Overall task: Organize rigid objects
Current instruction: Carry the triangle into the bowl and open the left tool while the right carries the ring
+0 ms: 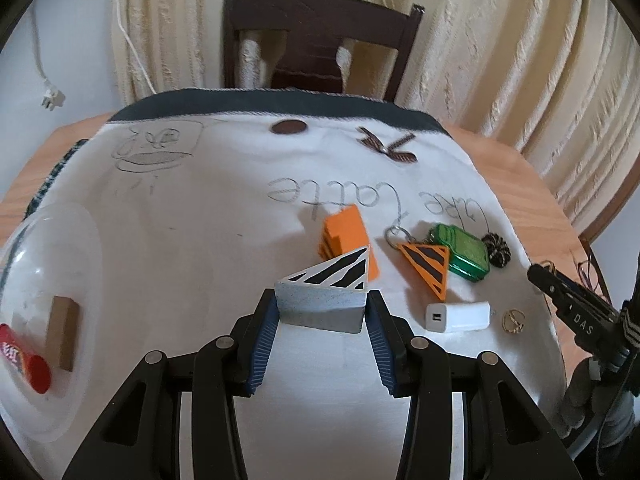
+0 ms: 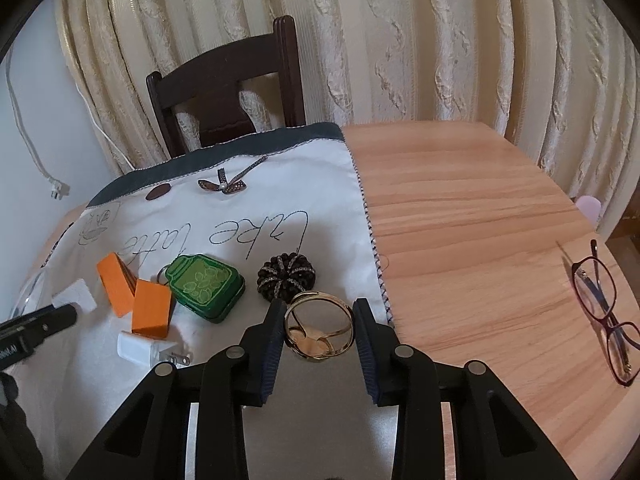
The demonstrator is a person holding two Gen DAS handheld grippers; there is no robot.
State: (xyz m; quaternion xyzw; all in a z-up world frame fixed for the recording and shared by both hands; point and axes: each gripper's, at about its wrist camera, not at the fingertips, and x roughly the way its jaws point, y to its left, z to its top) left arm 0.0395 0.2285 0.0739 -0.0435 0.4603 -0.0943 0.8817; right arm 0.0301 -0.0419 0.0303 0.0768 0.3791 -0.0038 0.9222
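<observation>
Mid-sort: left gripper [image 1: 322, 308] clamped on striped white wedge [image 1: 328, 294], right gripper [image 2: 318, 330] enclosing gold ring [image 2: 319, 330]; next, carrying wedge to clear bowl [image 1: 86, 240], frame's left.

Home dining rm: curtains [image 2: 400, 40], wood chair [image 1: 316, 40], table [image 2: 480, 220].

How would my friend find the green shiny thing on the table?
Look at the white cloth with curly writing on the wooden table. Just below the writing lies the green bottle-shaped charm, between the orange blocks and a dark beaded ball. It is the only green thing, with leaf drawings on top.
</observation>
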